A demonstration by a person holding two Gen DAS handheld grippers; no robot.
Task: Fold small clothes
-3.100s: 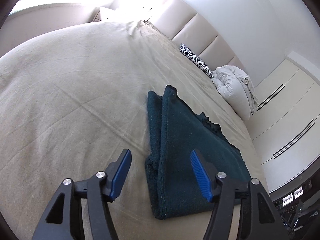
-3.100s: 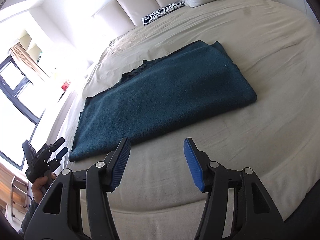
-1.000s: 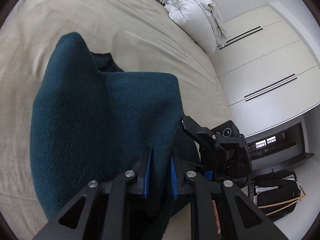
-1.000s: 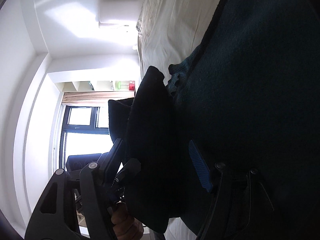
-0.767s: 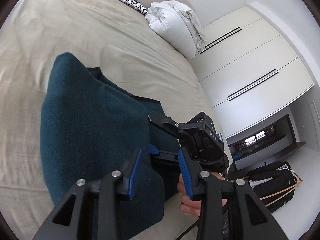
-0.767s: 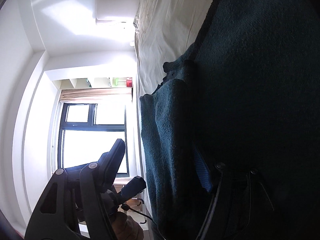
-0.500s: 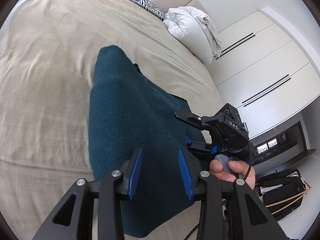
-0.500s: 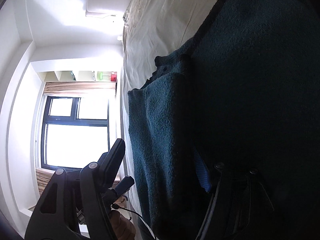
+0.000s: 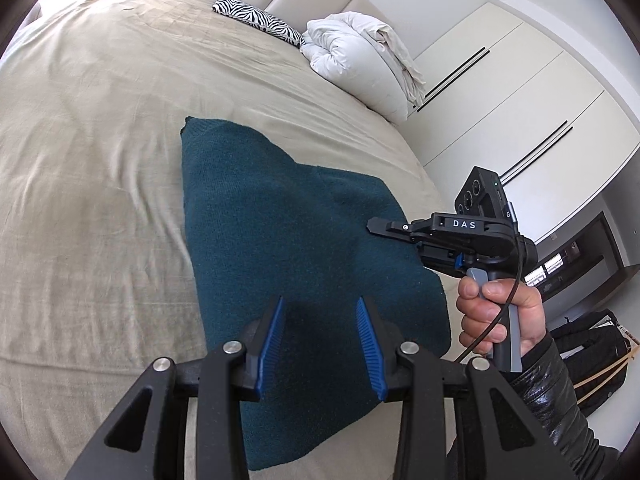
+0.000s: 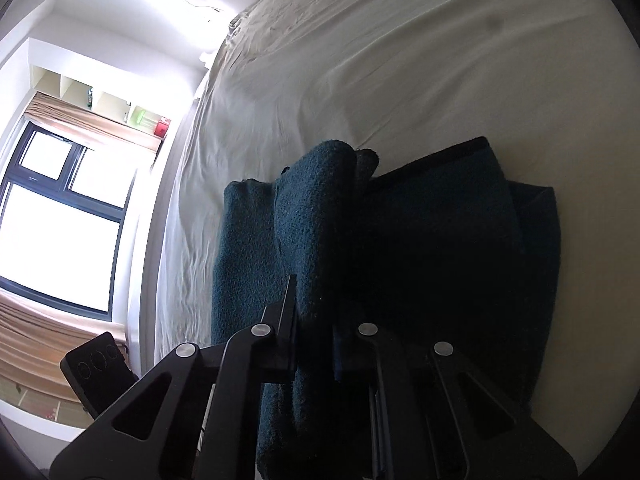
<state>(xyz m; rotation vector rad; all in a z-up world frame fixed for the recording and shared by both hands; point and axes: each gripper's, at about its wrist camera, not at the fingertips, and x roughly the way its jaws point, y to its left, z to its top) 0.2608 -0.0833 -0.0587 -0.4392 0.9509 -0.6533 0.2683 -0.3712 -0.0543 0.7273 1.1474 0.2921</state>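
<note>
A dark teal knit garment lies folded on the beige bed. My left gripper is open and empty, hovering above the garment's near end. My right gripper shows in the left wrist view at the garment's right edge, held in a hand. In the right wrist view the right gripper is shut on a raised fold of the garment, which bunches up between the fingers.
A zebra-print pillow and a white duvet bundle lie at the head of the bed. White wardrobe doors stand to the right. A window lies beyond the bed's left side.
The left gripper let go of the garment, opened and drew back. The garment has gone from held up to lying folded over on the bed. The right gripper has closed on a fold.
</note>
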